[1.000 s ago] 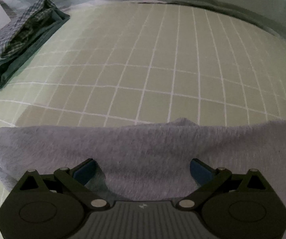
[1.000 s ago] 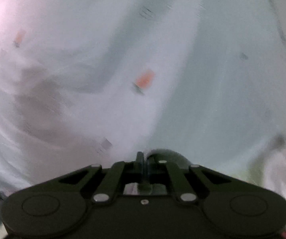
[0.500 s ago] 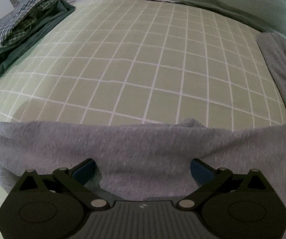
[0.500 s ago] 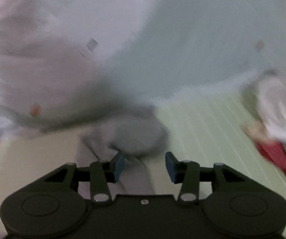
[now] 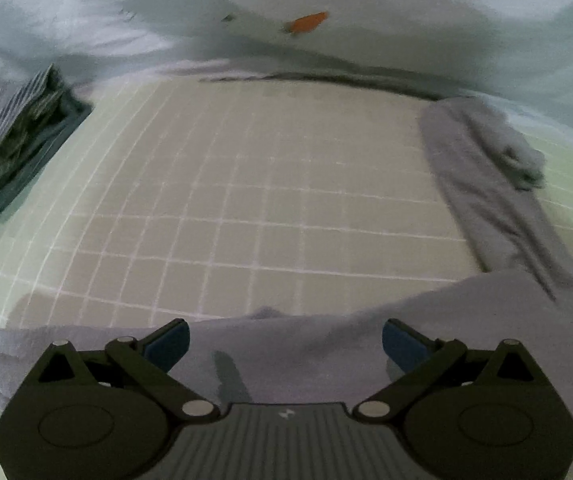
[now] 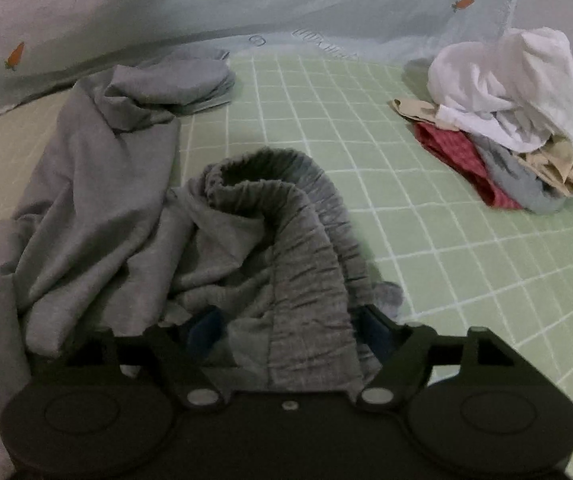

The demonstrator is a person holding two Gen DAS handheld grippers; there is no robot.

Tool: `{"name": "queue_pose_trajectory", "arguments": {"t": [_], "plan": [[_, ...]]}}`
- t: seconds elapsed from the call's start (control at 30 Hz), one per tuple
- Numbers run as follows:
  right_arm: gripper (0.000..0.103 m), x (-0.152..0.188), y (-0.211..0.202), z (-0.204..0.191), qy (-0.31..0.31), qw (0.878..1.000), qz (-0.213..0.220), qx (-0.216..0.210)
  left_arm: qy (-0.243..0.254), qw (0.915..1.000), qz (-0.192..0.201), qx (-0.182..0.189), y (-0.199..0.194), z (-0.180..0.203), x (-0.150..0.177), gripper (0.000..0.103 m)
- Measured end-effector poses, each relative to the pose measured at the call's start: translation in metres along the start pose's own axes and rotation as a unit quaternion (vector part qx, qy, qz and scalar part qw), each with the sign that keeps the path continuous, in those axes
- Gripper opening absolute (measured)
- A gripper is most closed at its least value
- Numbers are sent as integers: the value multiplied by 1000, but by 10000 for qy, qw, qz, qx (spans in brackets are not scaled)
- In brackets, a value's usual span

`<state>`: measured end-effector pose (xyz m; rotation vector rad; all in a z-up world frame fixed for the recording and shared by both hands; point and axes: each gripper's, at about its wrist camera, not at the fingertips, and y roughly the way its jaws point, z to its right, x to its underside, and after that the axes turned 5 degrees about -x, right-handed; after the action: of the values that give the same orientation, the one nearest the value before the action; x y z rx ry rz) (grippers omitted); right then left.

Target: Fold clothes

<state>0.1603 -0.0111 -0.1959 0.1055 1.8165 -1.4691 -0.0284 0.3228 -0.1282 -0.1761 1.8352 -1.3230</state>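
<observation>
Right wrist view: the right gripper (image 6: 286, 330) has its jaws spread, straddling the gathered waistband of the grey trousers (image 6: 134, 216), which lie crumpled on the green checked sheet (image 6: 426, 208); farther right sits a pile of unfolded clothes (image 6: 518, 120). Left wrist view: the left gripper (image 5: 285, 340) is likewise spread, empty, over the trousers' near edge, with a folded checked garment (image 5: 14, 152) at far left.
</observation>
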Motion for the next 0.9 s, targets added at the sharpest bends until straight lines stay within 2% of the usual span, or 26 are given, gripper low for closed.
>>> {"name": "queue_pose_trajectory", "arguments": {"t": [0.03,0.07,0.1,0.13,0.17,0.23,0.43,0.6,0.7,0.8,0.9], "plan": [[76,2,0,3,60,10000,40,-53,55,10000,25,26,-5,6,3,101],[60,2,0,6,140,9997,85,-157,114,9999,42,47,-11,13,7,101],[49,2,-3,9,186,9994,163,-221,171,9998,47,59,-15,21,11,101],[31,1,-7,13,205,9990,245,-323,231,9997,43,65,-18,27,15,101],[7,-1,-11,17,223,9983,327,-426,289,9996,33,63,-21,34,17,101],[6,-4,-28,32,453,9947,742,-545,366,9993,14,35,-27,47,21,101],[6,-3,-68,74,647,9889,1317,219,372,9993,-38,-68,-39,70,37,101],[7,-2,-102,109,802,9769,1784,861,263,9993,-234,-90,-37,79,51,101],[8,22,-89,115,355,9852,1137,1234,202,9992,-292,-155,-38,79,61,101],[11,43,-83,122,664,9884,664,1198,35,9989,-427,-177,-34,76,69,101],[35,47,-86,118,704,9877,689,1216,-118,9984,-528,-178,-31,74,73,101]]}}
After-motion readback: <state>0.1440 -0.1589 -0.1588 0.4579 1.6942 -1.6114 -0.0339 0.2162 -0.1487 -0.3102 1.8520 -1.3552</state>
